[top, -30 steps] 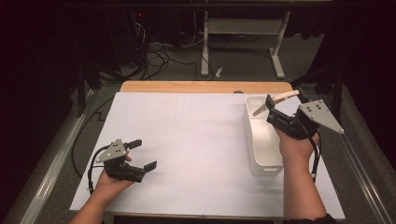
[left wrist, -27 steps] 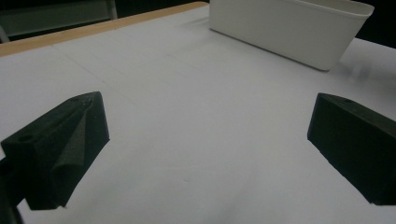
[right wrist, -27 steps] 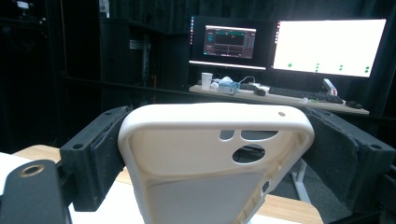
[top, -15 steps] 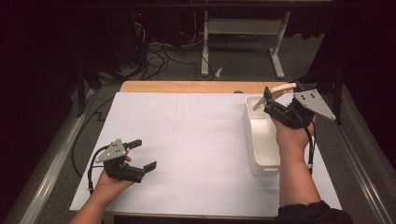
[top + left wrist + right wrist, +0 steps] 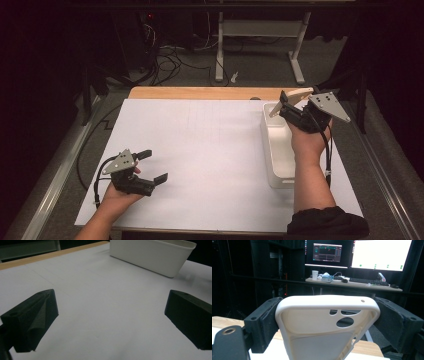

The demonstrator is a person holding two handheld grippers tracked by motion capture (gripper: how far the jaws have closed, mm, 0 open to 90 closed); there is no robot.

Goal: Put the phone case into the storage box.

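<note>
A cream phone case with camera cut-outs is clamped by its long sides between the jaws of my right gripper. In the high view that gripper is lifted above the far end of a white rectangular bin, with the phone case tilted up and to the right. My left gripper rests low over the white sheet near the front left, open, nothing between its fingers. From the left gripper view the bin stands far off at the upper right.
A white sheet covers the table, with a wooden strip along its far edge. Beyond it, a desk carries monitors, a keyboard and a cup. Cables and a metal stand lie on the floor behind.
My right gripper has carried the phone case up and farther away, toward the bin's far end. The left gripper has stayed still.
</note>
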